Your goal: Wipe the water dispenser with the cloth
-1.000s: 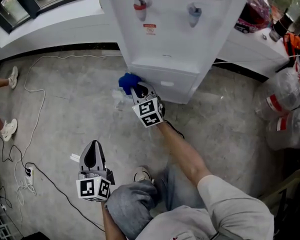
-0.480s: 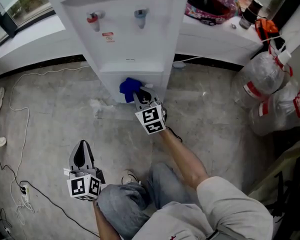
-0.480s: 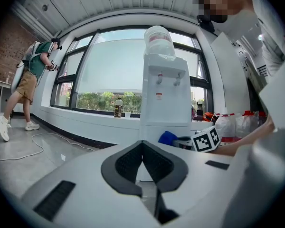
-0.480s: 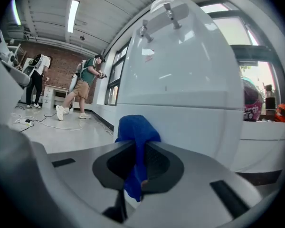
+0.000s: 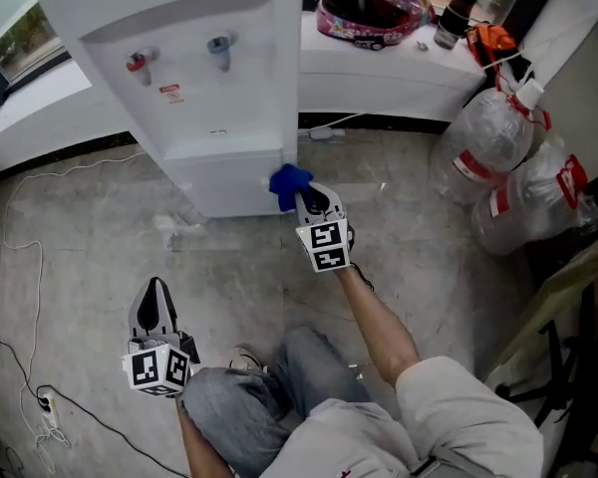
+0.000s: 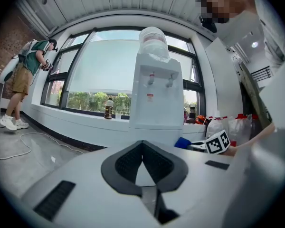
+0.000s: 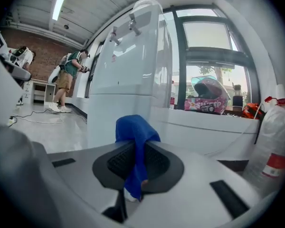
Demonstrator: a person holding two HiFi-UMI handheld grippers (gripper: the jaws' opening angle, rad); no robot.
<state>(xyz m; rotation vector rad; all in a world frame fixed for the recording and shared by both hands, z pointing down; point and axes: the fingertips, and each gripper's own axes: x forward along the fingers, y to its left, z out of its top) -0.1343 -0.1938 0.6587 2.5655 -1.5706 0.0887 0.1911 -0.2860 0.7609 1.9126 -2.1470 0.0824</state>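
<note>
Wipe step in hand: right gripper (image 5: 306,199) jaws clamped on blue cloth (image 5: 287,180), cloth at the water dispenser (image 5: 219,88) lower front-right corner, left gripper (image 5: 156,292) idle, jaws closed and empty; next move probably needs cloth pressed along the side panel.

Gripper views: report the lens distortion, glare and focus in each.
Left gripper view: fisheye with black corners and bowed frames; the bright window backlights the dispenser, so its front looks grey. Right gripper view: same bowing, the dispenser leans in a curve; the ceiling lamp glares at top left; the cloth in the jaws is sharp.
</note>
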